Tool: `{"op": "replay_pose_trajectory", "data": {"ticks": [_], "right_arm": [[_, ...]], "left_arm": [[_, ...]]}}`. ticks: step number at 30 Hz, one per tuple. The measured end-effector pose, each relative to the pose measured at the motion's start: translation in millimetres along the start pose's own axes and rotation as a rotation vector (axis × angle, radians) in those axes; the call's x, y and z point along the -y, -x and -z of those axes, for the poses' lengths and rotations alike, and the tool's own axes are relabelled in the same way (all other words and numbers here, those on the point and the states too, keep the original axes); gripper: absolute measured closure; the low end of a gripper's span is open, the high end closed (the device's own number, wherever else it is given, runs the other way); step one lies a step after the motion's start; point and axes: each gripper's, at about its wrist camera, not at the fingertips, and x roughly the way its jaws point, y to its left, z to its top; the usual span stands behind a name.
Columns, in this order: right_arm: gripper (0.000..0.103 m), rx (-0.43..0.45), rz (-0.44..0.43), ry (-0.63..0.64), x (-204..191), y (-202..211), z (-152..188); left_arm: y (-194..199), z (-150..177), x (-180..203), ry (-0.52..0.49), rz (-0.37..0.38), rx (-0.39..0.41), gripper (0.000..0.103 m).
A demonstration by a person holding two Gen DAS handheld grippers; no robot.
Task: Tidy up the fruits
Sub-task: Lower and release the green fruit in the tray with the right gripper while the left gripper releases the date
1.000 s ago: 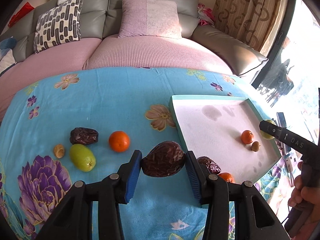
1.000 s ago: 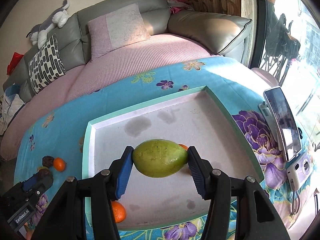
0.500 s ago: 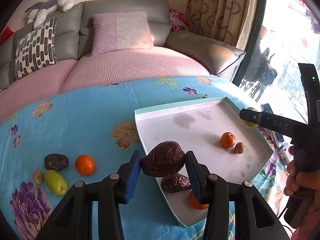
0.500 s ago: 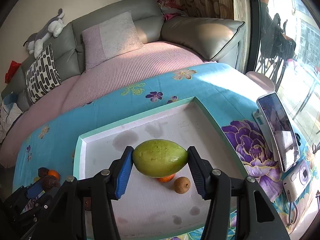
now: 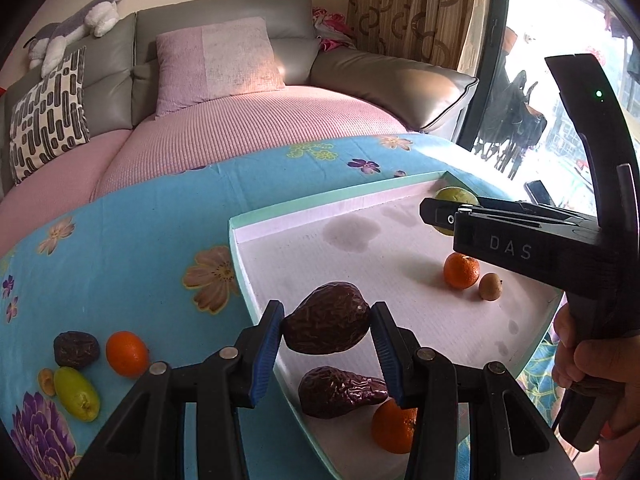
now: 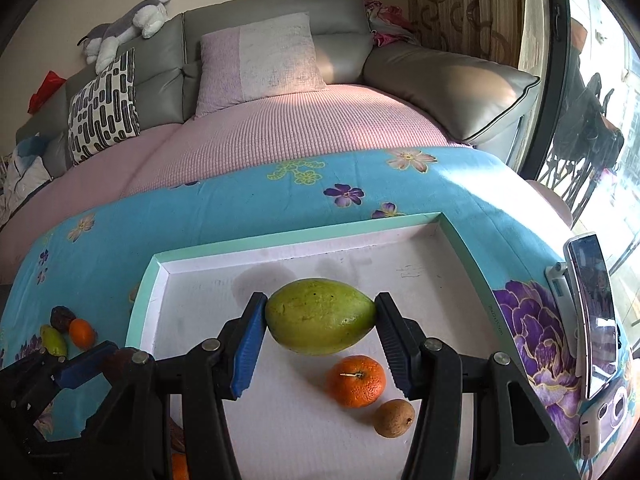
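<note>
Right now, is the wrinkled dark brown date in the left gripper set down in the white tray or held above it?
Held above. The date sits clamped between the left gripper pads, over the tray.

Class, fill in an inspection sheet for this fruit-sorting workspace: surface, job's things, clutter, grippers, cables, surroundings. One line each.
Surface: blue floral cloth over the table, carrying a white tray with a green rim.
Job's things: in the tray, a dark date, two oranges, a small brown fruit; on the cloth, a date, an orange, a green fruit, a small tan fruit.
Clutter: phone on a stand, white camera.
Grippers: left gripper shut on a held date; right gripper shut on a green mango, both over the tray.
Cables: nothing seen.
Surroundings: grey sofa, cushions, plush toy, curtain, window.
</note>
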Motion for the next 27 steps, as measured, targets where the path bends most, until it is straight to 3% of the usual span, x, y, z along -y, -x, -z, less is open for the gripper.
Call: {"op": "replay_pose_trajectory", "data": {"ticks": [8, 21, 27], "right_arm": [[0.046, -0.055, 0.025, -0.017, 5, -13, 5], [0.046, -0.049, 0.112, -0.169, 48, -13, 8], [0.046, -0.095, 0.153, -0.245, 69, -19, 13]], "left_arm": [[-7, 5, -3, 0.006, -0.003, -0.025, 0.055], [-12, 6, -1, 0.003, -0.008, -0.044, 0.055], [-15, 8, -1, 0.008, -0.008, -0.058, 0.055]]}}
